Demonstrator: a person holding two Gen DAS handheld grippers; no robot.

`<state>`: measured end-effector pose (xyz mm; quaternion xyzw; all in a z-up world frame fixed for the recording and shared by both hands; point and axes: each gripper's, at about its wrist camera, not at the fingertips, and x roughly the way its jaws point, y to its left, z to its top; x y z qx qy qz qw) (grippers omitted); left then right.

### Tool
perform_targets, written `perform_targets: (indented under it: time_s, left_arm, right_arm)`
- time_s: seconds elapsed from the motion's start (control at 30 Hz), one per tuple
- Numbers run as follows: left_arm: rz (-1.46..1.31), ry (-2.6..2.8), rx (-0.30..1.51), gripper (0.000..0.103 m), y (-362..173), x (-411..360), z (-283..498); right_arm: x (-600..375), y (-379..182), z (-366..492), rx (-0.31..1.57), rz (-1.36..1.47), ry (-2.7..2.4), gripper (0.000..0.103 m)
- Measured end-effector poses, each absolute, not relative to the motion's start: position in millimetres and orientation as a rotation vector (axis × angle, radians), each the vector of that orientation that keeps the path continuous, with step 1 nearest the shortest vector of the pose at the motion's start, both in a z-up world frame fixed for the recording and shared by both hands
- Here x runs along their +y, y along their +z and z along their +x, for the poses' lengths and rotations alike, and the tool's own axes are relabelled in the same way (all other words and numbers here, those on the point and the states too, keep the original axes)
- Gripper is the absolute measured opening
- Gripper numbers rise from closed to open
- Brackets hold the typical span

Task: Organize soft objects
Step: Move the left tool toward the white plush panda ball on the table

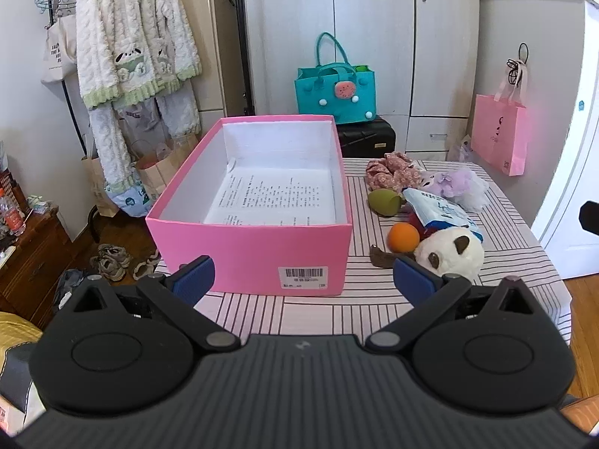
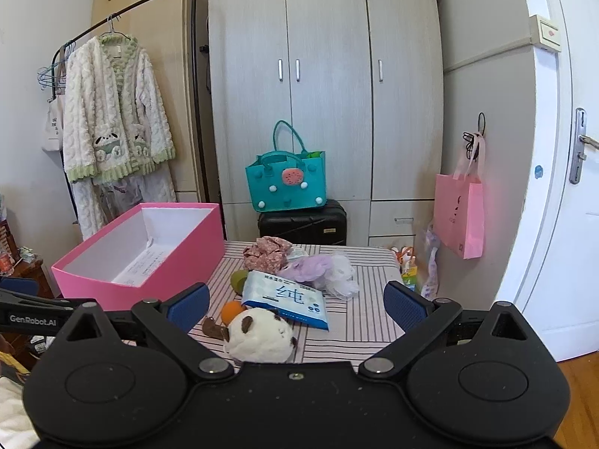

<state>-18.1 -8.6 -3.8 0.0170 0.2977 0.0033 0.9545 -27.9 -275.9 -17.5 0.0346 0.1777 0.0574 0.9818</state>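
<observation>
An open pink box (image 1: pixel 247 239) (image 2: pixel 93 262), with only a printed sheet inside, stands on the left of the striped table (image 1: pixel 310 307) (image 2: pixel 367 321). To its right lies a heap: a white panda plush (image 1: pixel 451 252) (image 2: pixel 260 333), a blue-white tissue pack (image 1: pixel 438 211) (image 2: pixel 286 297), a purple-white mesh puff (image 1: pixel 464 183) (image 2: pixel 329 271), a floral scrunchie (image 1: pixel 389 172) (image 2: pixel 267 252), an orange ball (image 1: pixel 402 237) (image 2: pixel 230 310) and a green ball (image 1: pixel 382 202) (image 2: pixel 237 278). My left gripper (image 1: pixel 303 280) hangs open before the box. My right gripper (image 2: pixel 295 305) is open just above the panda.
Behind the table stand a grey wardrobe (image 2: pixel 325 93), a black suitcase (image 1: pixel 365 136) with a teal felt bag (image 1: pixel 335 91) on it, and a pink bag (image 2: pixel 458 213) hanging right. A clothes rack with a fluffy robe (image 1: pixel 131 37) and paper bags is left.
</observation>
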Motion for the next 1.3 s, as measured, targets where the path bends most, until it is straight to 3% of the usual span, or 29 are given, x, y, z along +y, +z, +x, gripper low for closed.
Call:
perform_targets:
  time_s: [1.3]
  left_arm:
    - [0.103, -0.065, 0.596, 0.103, 33.9, -6.6, -13.7]
  right_arm:
    - [-289.9, 4.7, -21.7, 0.438, 0.088, 0.317, 0.101]
